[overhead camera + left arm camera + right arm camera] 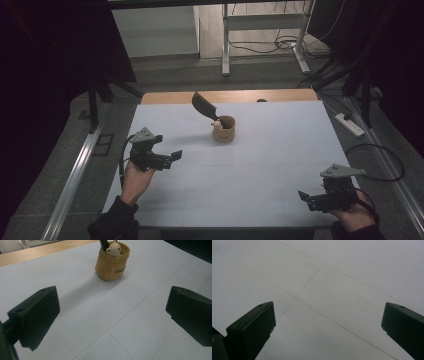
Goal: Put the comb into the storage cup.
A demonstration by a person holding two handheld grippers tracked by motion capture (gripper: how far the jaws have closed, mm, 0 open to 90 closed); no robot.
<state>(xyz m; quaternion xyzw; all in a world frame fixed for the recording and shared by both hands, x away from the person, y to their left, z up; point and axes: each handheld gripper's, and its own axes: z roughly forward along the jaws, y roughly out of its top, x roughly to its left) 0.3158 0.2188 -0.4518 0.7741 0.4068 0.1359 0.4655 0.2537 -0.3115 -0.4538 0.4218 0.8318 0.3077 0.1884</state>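
Observation:
A tan cup (224,130) (112,263) stands upright near the far middle of the white table. A dark spatula (204,106) leans out of it to the left, and a small pale bear figure (113,249) peeks over its rim. My left gripper (172,157) (113,322) hovers at the table's left, open and empty, pointing toward the cup from a distance. My right gripper (306,197) (329,332) is low at the near right corner, open over the bare table surface, with nothing between its jaws.
The white table surface (260,165) has faint grid lines, and a wooden strip (230,96) runs along its far edge. Cables (380,165) trail on the floor to the right. Metal frame legs (226,45) stand beyond the table.

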